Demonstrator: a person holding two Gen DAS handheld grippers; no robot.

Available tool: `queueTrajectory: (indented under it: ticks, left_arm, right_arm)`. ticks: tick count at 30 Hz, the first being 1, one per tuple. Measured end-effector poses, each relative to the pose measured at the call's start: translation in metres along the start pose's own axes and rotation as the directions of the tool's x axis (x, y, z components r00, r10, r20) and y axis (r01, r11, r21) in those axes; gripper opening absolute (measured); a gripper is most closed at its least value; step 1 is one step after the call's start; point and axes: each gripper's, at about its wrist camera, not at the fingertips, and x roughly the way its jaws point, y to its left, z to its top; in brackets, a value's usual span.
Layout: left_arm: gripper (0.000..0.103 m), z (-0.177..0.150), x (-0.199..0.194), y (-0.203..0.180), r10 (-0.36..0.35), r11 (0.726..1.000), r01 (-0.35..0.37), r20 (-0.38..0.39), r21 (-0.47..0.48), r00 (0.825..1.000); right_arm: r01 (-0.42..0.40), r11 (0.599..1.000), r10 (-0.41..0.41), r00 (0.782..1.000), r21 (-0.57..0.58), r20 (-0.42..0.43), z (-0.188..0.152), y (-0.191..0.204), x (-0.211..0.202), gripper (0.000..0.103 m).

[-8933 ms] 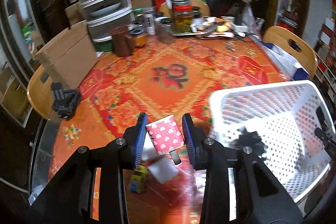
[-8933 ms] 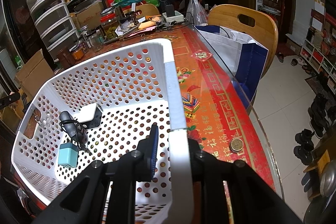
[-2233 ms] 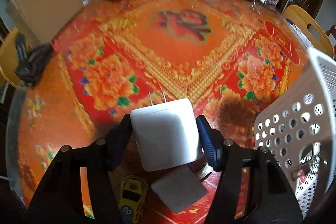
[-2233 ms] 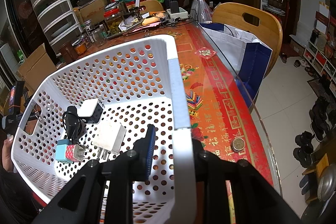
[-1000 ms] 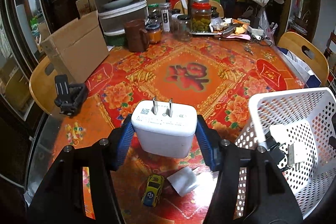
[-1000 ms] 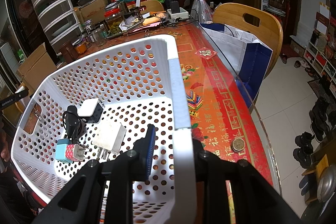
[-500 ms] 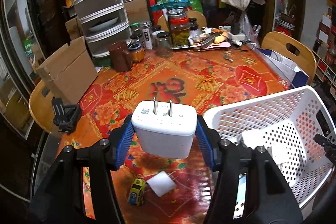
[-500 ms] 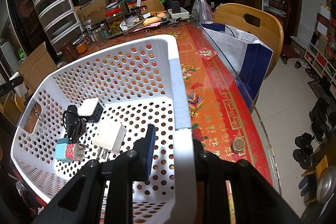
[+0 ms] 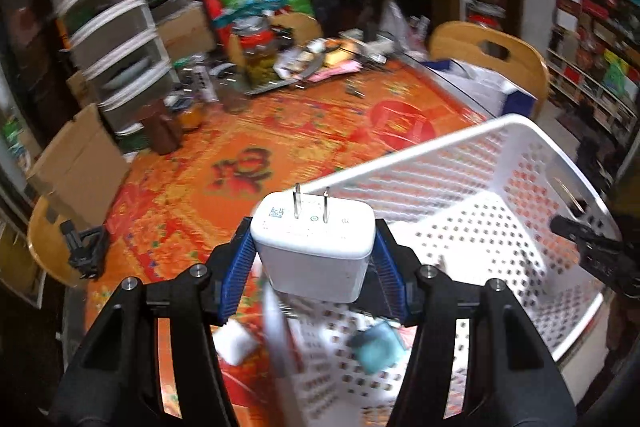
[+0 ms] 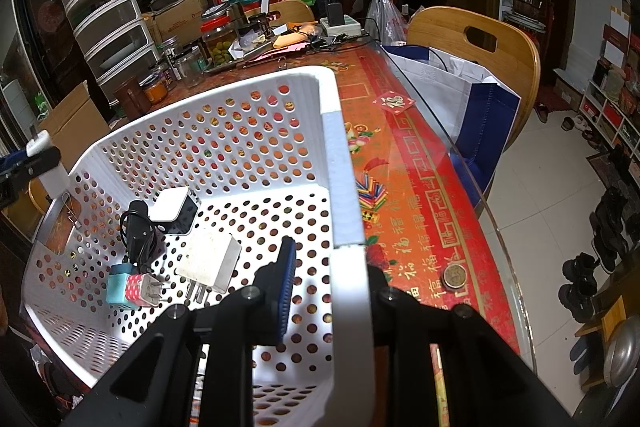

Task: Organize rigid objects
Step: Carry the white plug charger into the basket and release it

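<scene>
My left gripper (image 9: 314, 259) is shut on a large white plug charger (image 9: 314, 247), prongs up, and holds it in the air over the near left edge of the white perforated basket (image 9: 500, 131). My right gripper (image 10: 326, 291) is shut on the basket's right rim (image 10: 340, 163). In the right wrist view the basket holds a white charger (image 10: 208, 259), a small white and black charger (image 10: 174, 207), a black cable (image 10: 138, 233) and a teal and pink plug (image 10: 130, 289). The charger in my left gripper shows at that view's left edge (image 10: 40, 147).
A small white block (image 9: 236, 343) lies on the orange patterned tablecloth (image 9: 240, 163) left of the basket. A black clamp (image 9: 84, 247), a cardboard box (image 9: 80, 163), jars (image 9: 256, 55) and drawers (image 9: 116, 51) stand at the left and back. Wooden chairs (image 10: 472, 43) and a coin (image 10: 454, 275) are on the right.
My left gripper has swung right with the white charger, from over the tablecloth to over the basket's left edge. The right gripper and the basket have not moved.
</scene>
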Motion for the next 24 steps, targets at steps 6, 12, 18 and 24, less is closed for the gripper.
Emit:
queueTrajectory:
  ticks: [6,12,18,24]
  left_arm:
    - [0.055,0.001,0.029,-0.047,-0.121,0.987,0.136,-0.161,0.084,0.979]
    - [0.055,-0.004,0.072,-0.087,-0.204,0.956,0.264,-0.36,0.125,0.91]
    - [0.06,-0.007,0.096,-0.101,-0.219,0.946,0.302,-0.456,0.116,0.862]
    - [0.078,-0.003,0.061,-0.079,-0.249,0.942,0.31,-0.352,0.128,0.902]
  right_arm:
    - [0.0,1.0,0.0,1.0,0.001,0.0,0.0,0.0,0.0,0.024]
    - [0.0,1.0,0.0,1.0,-0.002,-0.002,0.0,0.002,0.0,0.024]
    - [0.0,1.0,0.0,1.0,-0.002,-0.002,0.0,0.002,0.0,0.024]
    - [-0.004,1.0,0.004,1.0,-0.006,-0.002,-0.002,0.004,-0.001,0.024]
